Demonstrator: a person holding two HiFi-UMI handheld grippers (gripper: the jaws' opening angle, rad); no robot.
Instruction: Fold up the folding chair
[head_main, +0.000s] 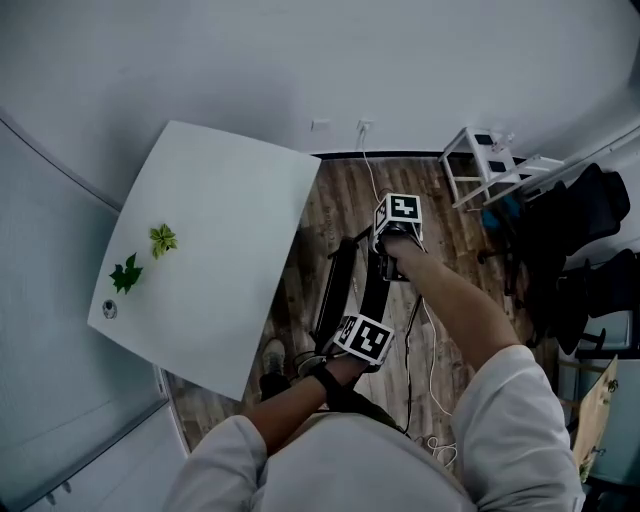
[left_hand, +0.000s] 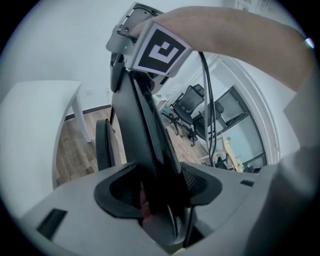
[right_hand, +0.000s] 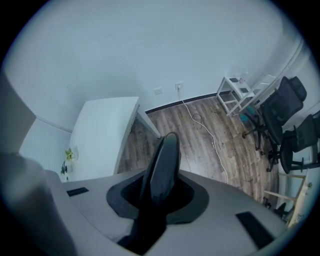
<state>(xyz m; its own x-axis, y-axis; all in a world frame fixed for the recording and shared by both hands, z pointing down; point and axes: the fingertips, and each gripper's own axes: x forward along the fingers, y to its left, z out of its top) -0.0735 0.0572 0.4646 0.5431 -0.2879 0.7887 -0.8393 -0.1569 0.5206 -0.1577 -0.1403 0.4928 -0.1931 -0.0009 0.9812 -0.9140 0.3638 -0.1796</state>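
Head view has the chair standing on the wooden floor, just off the bench at its 3 o'clock side. It looks already collapsed into one thin black slab seen edge-on. I hold it at both ends so it cannot swing open or tip. My right hand-held gripper takes the far end, at 12 o'clock, and my left hand-held gripper takes the near end, at 6 o'clock, close to my body.

Left gripper view shows why that grip is wide: the jaws are clamped across a thick stack of black panel and frame, pressing the layers together so the fold cannot spring apart. Right gripper view shows the other jaws pinched nearly together on a slim, rounded padded edge. They point almost straight down, so that edge serves as a handle.

I judge the folding itself nearly or fully done; what remains is probably carrying or leaning the chair somewhere. The white cable on the floor at 12 o'clock of the chair and the office chairs at 3 o'clock are what I would keep its legs away from.
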